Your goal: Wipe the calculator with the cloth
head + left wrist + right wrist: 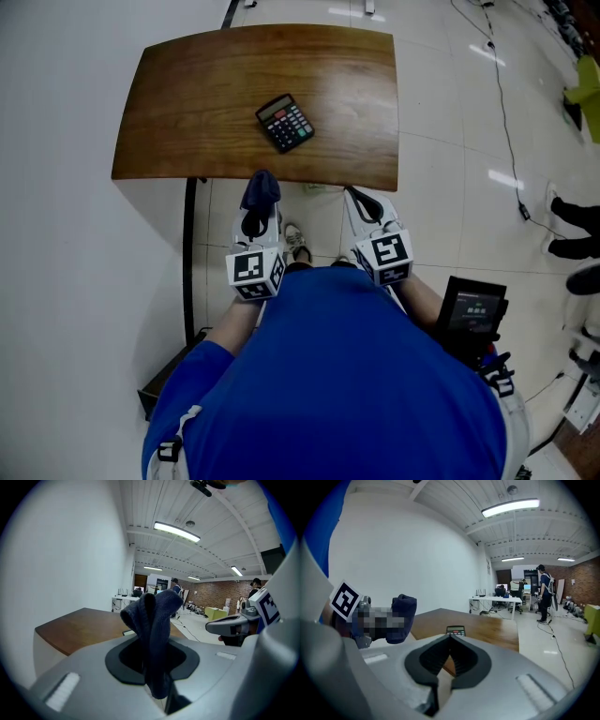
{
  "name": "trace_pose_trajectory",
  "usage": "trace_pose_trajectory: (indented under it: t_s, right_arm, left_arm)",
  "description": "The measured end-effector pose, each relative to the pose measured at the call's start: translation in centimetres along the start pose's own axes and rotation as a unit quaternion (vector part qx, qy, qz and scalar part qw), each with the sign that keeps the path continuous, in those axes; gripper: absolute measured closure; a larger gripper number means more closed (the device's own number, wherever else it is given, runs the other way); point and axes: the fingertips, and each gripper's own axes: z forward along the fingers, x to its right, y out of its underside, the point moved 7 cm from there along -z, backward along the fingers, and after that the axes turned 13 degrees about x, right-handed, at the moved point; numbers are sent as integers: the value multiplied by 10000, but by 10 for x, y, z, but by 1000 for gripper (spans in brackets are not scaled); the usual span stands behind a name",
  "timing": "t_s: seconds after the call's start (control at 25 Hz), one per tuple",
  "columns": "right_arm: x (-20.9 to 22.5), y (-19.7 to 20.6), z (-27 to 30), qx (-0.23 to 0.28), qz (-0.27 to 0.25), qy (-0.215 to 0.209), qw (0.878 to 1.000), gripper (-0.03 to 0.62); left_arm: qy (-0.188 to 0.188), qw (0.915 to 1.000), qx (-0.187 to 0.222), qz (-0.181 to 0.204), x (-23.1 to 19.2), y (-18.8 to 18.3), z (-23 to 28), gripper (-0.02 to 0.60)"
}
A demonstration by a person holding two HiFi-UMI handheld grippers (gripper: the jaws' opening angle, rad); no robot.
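A black calculator (pixel 285 123) lies tilted on the brown wooden table (pixel 187 103), near its front edge; the right gripper view catches it as calculator (pixel 455 630) beyond the jaws. My left gripper (pixel 260 200) is shut on a dark blue cloth (pixel 262 187), held just short of the table's near edge. The cloth (pixel 154 620) bunches up between the jaws in the left gripper view. My right gripper (pixel 364 202) hangs beside it, also short of the edge, shut with nothing between its fingers. The cloth (pixel 402 616) shows at left in the right gripper view.
The table stands on a black leg (pixel 188 253) over a pale floor. A dark device with a screen (pixel 471 314) sits at my right hip. A cable (pixel 502 103) runs over the floor at right. People stand far off by desks (pixel 543 592).
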Motion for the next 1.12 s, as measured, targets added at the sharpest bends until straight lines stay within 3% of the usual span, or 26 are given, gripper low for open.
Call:
trace_pose_trajectory:
  t_s: [0.28, 0.48, 0.76, 1.12]
  right_arm:
    - [21, 7, 3, -154, 12, 267, 9995, 591]
    - [12, 8, -16, -101, -27, 489, 9988, 591]
    - [23, 27, 0, -455, 18, 385, 9982, 591]
    - [12, 42, 13, -819, -155, 26, 9965, 591]
  left_arm:
    - [301, 9995, -3, 74, 14, 4, 16, 515]
    - [500, 9987, -75, 82, 22, 6, 2, 515]
    - [396, 9981, -465, -39, 14, 26, 15, 515]
    - [143, 9991, -368, 165, 8, 15, -10, 515]
